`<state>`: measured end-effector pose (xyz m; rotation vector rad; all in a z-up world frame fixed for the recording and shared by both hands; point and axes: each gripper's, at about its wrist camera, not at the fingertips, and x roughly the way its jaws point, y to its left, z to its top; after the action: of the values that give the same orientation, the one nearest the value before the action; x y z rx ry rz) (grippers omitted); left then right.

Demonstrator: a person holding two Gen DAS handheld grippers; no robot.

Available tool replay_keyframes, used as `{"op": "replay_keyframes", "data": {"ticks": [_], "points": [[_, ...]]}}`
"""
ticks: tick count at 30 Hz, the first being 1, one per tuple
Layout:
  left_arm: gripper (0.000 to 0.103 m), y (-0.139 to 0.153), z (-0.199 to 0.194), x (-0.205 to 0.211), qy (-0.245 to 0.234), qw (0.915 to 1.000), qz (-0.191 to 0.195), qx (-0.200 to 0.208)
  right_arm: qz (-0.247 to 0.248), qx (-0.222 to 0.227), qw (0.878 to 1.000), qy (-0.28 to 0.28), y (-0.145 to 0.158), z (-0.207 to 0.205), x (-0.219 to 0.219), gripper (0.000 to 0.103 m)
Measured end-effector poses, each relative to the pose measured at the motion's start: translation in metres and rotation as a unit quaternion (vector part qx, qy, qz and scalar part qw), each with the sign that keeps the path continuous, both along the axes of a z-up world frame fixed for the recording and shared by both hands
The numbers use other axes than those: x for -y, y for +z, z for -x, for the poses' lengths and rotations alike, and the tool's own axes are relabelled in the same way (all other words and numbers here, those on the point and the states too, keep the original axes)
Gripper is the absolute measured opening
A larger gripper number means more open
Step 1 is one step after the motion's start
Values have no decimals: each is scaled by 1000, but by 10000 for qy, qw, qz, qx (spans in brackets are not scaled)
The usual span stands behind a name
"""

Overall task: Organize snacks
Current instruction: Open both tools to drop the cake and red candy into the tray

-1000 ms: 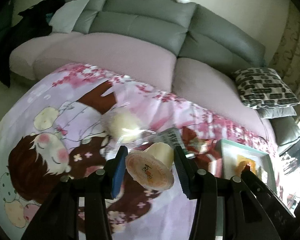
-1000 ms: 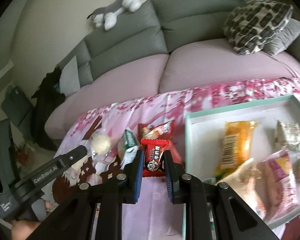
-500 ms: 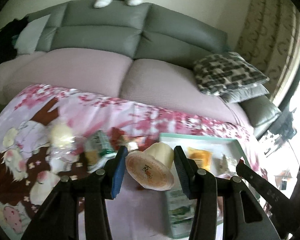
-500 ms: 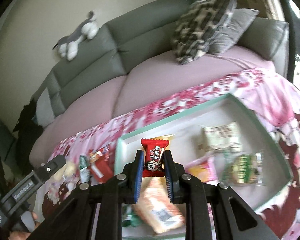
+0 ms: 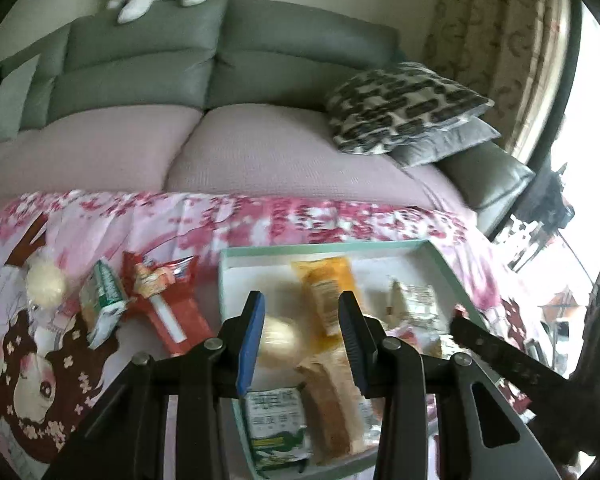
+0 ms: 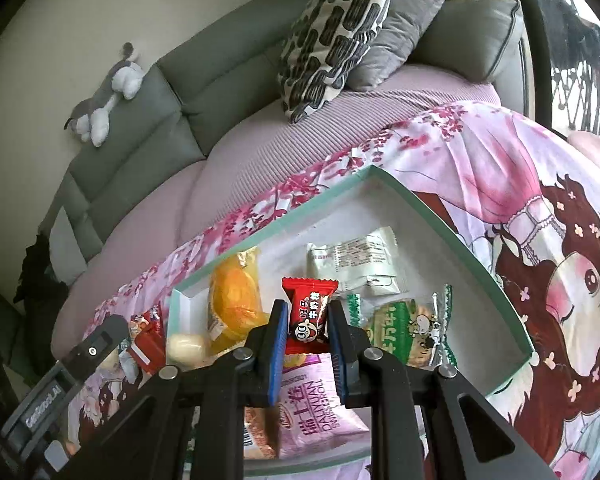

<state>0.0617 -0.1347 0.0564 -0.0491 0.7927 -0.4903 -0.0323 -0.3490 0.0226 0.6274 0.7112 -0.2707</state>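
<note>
Candy, red wrapper, pinched in right gripper above tray. Left gripper spread, pudding cup lying in tray beneath. Next, prob: lower & release candy w/ other snacks.

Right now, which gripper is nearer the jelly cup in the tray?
Left. Left gripper hangs just above the jelly cup; right gripper, holding red candy, is farther along the tray.
</note>
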Motion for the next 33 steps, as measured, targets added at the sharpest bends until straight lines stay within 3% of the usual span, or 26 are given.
{"op": "replay_keyframes", "data": {"ticks": [5,13,16,20,21,22,23,25,28,33], "points": [[40,-13,-13,-23,445,9987,-103,-224,-28,-205,9998,17,-11,-4,0,21],[40,-24,-15,-28,544,9972,-225,-458,198,-506,9985,46,-21,-14,-6,24],[51,-27,-17,-30,630,9961,-288,-540,341,-537,9980,34,-18,-13,-7,24],[54,-31,-20,-33,722,9946,-383,-633,444,-627,9970,21,-15,-13,-8,25],[60,-32,-20,-34,751,9942,-410,-656,505,-668,9965,14,-14,-13,-9,27],[69,-33,-21,-34,785,9937,-446,-670,549,-696,9961,9,-13,-13,-9,35],[71,-33,-21,-34,812,9933,-478,-673,571,-713,9958,2,-12,-13,-9,51],[75,-34,-21,-35,860,9925,-559,-660,598,-718,9956,-10,-10,-13,-9,64],[79,-37,-22,-33,925,9906,-738,-691,656,-750,9950,29,-8,-13,-11,66],[82,-46,-23,-32,1049,9864,-1051,-706,785,-891,9929,92,-9,-16,-15,83]]}}
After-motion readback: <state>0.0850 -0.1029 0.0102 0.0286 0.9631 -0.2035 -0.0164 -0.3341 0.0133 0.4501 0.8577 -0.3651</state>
